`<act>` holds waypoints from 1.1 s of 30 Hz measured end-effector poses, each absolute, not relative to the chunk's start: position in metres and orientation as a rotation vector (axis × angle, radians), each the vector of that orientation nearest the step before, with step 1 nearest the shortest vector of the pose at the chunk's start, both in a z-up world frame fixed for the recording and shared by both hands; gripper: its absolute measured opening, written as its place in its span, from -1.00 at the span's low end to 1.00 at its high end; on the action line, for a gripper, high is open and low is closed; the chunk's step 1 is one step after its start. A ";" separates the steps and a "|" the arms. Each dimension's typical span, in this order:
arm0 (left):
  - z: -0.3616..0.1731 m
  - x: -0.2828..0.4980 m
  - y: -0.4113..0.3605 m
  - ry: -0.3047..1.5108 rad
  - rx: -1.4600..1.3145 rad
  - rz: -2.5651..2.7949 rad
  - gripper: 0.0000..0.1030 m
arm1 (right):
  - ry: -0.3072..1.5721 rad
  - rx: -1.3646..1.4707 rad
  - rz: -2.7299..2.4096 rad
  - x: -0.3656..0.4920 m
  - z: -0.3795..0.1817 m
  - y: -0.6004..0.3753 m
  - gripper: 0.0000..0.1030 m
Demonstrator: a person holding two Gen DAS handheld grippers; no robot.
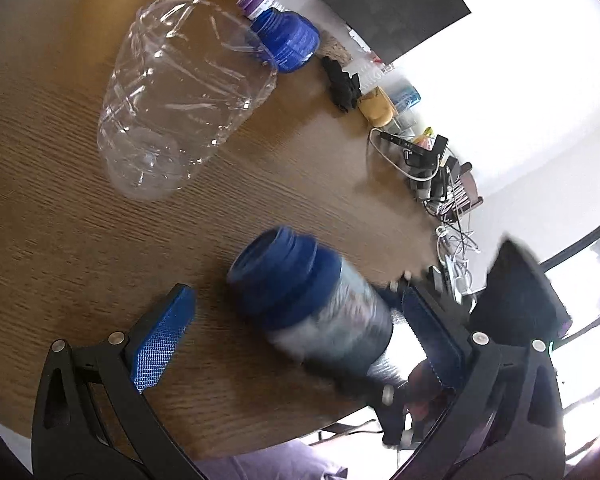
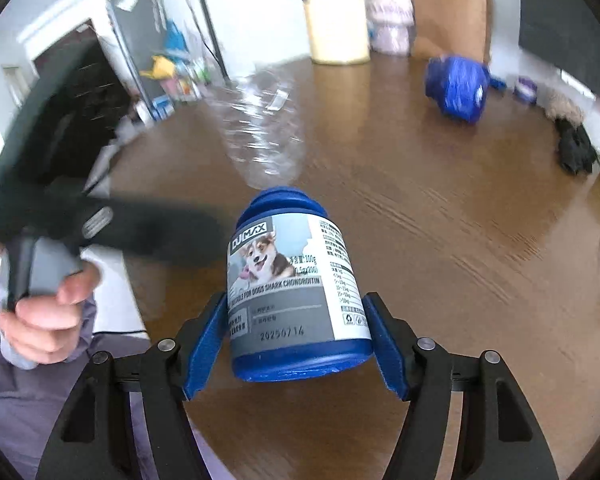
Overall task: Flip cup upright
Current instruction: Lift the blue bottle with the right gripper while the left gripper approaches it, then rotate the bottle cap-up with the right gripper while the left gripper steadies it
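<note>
A blue jar (image 2: 298, 292) with a dog label, the cup of the task, was held by its lower body between the pads of the right gripper (image 2: 296, 344), its open mouth pointing away, above the near edge of the round wooden table (image 2: 440, 208). The grip near the base was probably chosen to leave the mouth free for turning. The left gripper (image 1: 300, 336) was spread wide, gripping nothing. Only the left wrist view showed the crumpled clear bottle (image 1: 180, 96) sharply; only the right showed the label and a hand (image 2: 44, 316).
</note>
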State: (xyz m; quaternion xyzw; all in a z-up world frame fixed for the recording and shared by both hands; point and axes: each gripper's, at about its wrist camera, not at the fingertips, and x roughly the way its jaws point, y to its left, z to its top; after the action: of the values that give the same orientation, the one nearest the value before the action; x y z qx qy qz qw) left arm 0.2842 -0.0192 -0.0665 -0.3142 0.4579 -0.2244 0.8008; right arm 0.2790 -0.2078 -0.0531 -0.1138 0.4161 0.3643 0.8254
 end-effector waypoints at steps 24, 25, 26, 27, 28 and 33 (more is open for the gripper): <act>-0.041 0.274 -0.046 0.859 -0.364 -0.387 0.25 | 0.809 -0.221 0.774 0.259 -0.047 -0.192 0.33; -0.039 0.273 -0.049 0.843 -0.336 -0.380 0.24 | 0.804 -0.210 0.774 0.261 -0.047 -0.193 0.33; -0.037 0.273 -0.050 0.832 -0.317 -0.378 0.24 | 0.798 -0.204 0.771 0.261 -0.047 -0.193 0.33; -0.037 0.273 -0.051 0.825 -0.304 -0.378 0.24 | 0.791 -0.201 0.766 0.261 -0.047 -0.192 0.33; -0.036 0.274 -0.054 0.820 -0.291 -0.377 0.24 | 0.776 -0.203 0.757 0.260 -0.047 -0.191 0.33; -0.035 0.273 -0.060 0.795 -0.224 -0.382 0.24 | 0.702 -0.187 0.724 0.255 -0.049 -0.189 0.33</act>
State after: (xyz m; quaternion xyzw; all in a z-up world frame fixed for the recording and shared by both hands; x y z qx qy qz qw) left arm 0.2735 -0.0600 -0.0346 -0.1083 0.3838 -0.1844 0.8983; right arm 0.2547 -0.1887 -0.0492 -0.0896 0.3358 0.3464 0.8714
